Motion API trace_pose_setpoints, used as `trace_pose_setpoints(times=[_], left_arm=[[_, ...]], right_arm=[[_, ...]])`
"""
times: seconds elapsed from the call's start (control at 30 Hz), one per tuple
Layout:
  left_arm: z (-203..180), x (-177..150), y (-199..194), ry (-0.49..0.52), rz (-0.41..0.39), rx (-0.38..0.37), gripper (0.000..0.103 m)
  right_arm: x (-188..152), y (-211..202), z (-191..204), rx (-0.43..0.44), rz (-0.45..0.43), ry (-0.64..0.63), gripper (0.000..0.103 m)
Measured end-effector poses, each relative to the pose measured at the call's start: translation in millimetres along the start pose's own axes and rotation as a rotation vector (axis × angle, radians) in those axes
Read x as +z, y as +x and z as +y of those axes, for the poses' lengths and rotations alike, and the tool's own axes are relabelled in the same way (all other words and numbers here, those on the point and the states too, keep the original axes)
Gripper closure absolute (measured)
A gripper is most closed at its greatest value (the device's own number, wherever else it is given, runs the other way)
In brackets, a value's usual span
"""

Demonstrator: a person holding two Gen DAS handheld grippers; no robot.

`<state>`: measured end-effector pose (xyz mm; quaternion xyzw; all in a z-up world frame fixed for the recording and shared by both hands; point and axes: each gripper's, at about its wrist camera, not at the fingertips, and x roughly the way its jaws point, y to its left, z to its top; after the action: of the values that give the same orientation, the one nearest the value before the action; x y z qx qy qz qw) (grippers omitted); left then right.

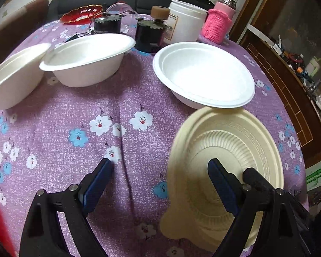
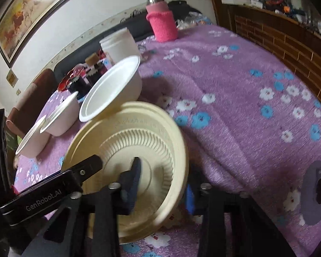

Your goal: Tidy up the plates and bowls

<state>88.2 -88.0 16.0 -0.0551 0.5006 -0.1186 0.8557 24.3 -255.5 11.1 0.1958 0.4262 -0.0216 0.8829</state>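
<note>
We are clamping the cream ribbed plate (image 2: 139, 160) by its near rim with the right gripper (image 2: 160, 190), low centre of the right view. Left gripper (image 1: 160, 184) is hanging with its jaws apart and empty. Best keep the plate level while clearing the neighbouring white bowl (image 1: 203, 75), upper right in the left view.

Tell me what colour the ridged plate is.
Cream, pale yellow: the ridged plate shows best in the left wrist view.

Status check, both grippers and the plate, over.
Left gripper open, empty. Right gripper shut on cream plate, tilted over tablecloth. White bowl close behind it.
</note>
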Motion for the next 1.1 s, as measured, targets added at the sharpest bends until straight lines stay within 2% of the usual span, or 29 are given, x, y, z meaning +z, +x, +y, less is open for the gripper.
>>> trace_pose_setpoints(times=[0.1, 0.13, 0.17, 0.2, 0.27, 0.43, 0.73, 0.9, 1.1], left_arm=[[-3, -1, -1, 0.014, 0.017, -0.017, 0.020], [-5, -1, -2, 0.027, 0.020, -0.021, 0.032], [-8, -2, -3, 0.045, 0.017, -0.013, 0.053], [-11, -3, -4, 0.063, 0.022, -0.017, 0.065], [-11, -6, -4, 0.071, 0.028, 0.008, 0.066], [3, -12, -18, 0.024, 0.016, 0.011, 0.069], [24, -29, -80, 0.014, -0.110, 0.047, 0.069], [39, -45, -107, 0.021, -0.161, 0.085, 0.068], [75, -60, -141, -0.033, -0.212, 0.078, 0.068]], right_arm=[[-1, 0, 0, 0.002, -0.001, -0.002, 0.083], [-1, -1, 2, 0.013, -0.003, -0.004, 0.085], [-2, -1, 3, 0.022, -0.003, -0.009, 0.085], [-3, -1, 6, 0.033, -0.003, -0.017, 0.086], [-5, -4, 11, 0.007, -0.022, -0.042, 0.086], [-7, -14, 21, 0.076, -0.066, -0.074, 0.087], [-19, -34, 50, 0.239, -0.143, -0.175, 0.087], [-33, -37, 71, 0.286, -0.133, -0.232, 0.087], [-51, -59, 106, 0.330, -0.147, -0.294, 0.086]])
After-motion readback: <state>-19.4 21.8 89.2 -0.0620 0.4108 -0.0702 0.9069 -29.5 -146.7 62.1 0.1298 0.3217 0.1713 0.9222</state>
